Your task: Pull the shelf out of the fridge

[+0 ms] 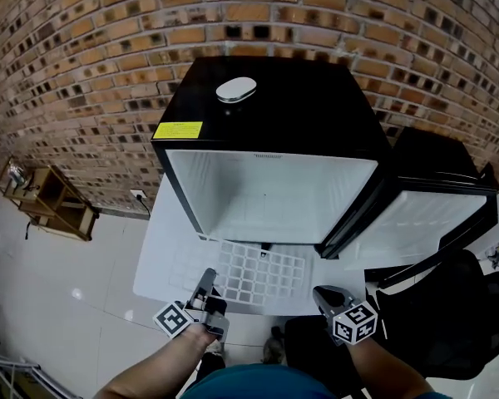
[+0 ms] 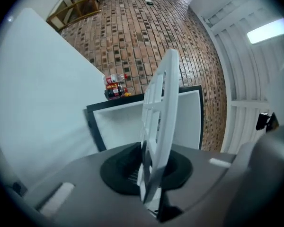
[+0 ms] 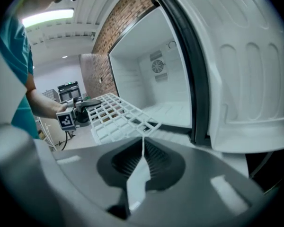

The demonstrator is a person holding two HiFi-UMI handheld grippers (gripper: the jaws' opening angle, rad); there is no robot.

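The white grid shelf [image 1: 258,273] sticks out of the open black fridge [image 1: 316,106], most of it in front of the white cavity. My left gripper [image 1: 212,293] is shut on the shelf's near left corner. In the left gripper view the shelf [image 2: 161,98] runs edge-on, clamped between the jaws of the left gripper [image 2: 149,174]. My right gripper [image 1: 323,293] sits at the near right corner. In the right gripper view the right gripper [image 3: 143,143] has its jaws together, tips at the corner of the shelf [image 3: 114,112]; a pinch on it does not show.
The fridge door [image 1: 424,214] hangs open to the right. A white oval object [image 1: 236,89] lies on the fridge top near a yellow label [image 1: 178,130]. A wooden rack [image 1: 46,198] stands at the brick wall on the left. A black chair [image 1: 457,322] is at the lower right.
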